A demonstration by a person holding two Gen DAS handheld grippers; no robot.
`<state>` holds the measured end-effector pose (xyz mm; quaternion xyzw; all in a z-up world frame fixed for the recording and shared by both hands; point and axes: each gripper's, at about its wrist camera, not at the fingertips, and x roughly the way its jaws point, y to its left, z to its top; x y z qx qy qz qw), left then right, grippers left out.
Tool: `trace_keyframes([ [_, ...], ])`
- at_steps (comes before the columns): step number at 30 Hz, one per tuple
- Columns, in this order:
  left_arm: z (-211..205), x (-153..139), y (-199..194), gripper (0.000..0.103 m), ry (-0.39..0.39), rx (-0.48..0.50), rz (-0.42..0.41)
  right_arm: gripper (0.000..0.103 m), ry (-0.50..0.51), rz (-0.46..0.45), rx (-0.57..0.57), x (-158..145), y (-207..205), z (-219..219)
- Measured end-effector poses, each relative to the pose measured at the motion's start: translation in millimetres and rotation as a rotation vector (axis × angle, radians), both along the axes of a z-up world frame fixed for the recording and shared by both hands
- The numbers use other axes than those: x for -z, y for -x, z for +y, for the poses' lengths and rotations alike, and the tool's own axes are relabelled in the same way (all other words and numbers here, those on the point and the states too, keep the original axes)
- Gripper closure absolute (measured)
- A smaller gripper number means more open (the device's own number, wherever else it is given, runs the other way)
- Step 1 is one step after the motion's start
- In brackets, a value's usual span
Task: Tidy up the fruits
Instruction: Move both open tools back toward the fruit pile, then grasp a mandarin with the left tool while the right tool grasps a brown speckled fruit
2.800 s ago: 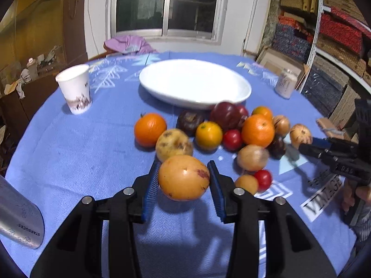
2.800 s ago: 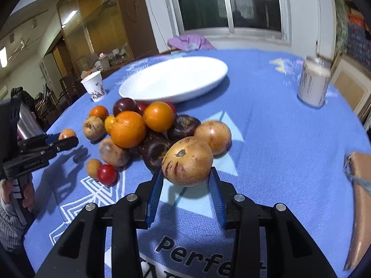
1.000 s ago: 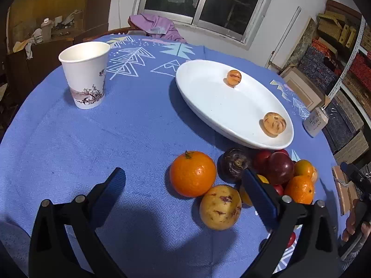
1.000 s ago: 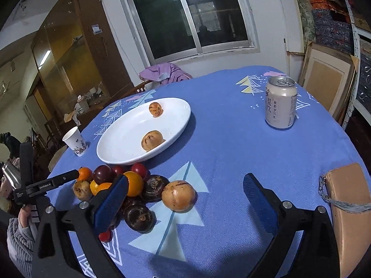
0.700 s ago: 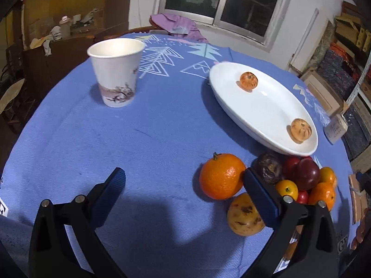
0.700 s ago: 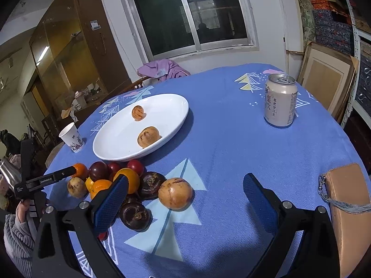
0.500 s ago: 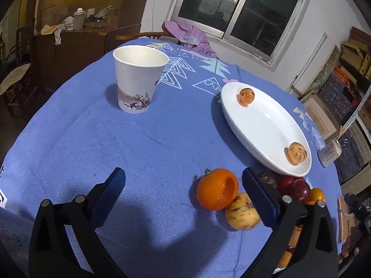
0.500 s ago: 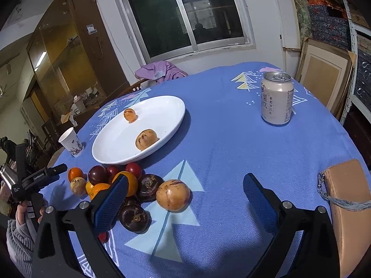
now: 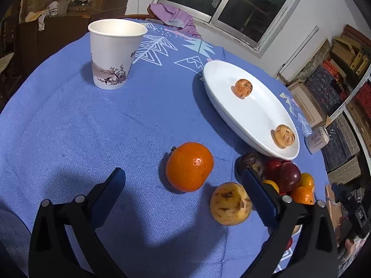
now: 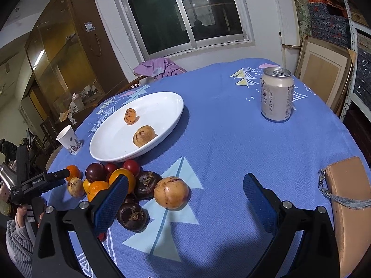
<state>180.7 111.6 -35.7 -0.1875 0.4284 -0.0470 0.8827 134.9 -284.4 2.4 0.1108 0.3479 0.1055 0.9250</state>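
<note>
We have let go of both fruits: each now lies on the white plate (image 9: 252, 115), and our left gripper (image 9: 183, 185) and right gripper (image 10: 185, 190) gape empty, pulled back from the pile.

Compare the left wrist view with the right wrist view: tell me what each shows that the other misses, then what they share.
Only the left wrist view: the shelves of stacked boxes.

Only the right wrist view: the tan leather pouch, the two dark brown round fruits, the wooden glass-front cabinet.

Both: the white oval plate holding two small brownish fruits, the white paper cup, the drink can, the fruit pile.
</note>
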Motion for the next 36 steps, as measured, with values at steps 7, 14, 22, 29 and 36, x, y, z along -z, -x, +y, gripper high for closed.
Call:
trace_keyframes([
  [7,-7,6,-12,0.049,0.028,0.051,0.034,0.003,0.019,0.014,-0.007,3,-1,5],
  [14,-9,1,-17,0.049,-0.03,0.024,0.004,0.003,0.029,0.028,-0.015,9,-2,9],
  [22,-8,5,-17,0.059,-0.039,0.032,0.026,0.003,0.039,0.031,-0.028,11,-3,13],
  [29,8,6,-14,0.06,-0.008,-0.015,0.027,0.003,-0.003,0.063,-0.032,17,-7,9],
  [36,5,4,-10,0.06,-0.028,-0.01,0.017,0.015,-0.002,0.072,-0.087,22,-12,16],
])
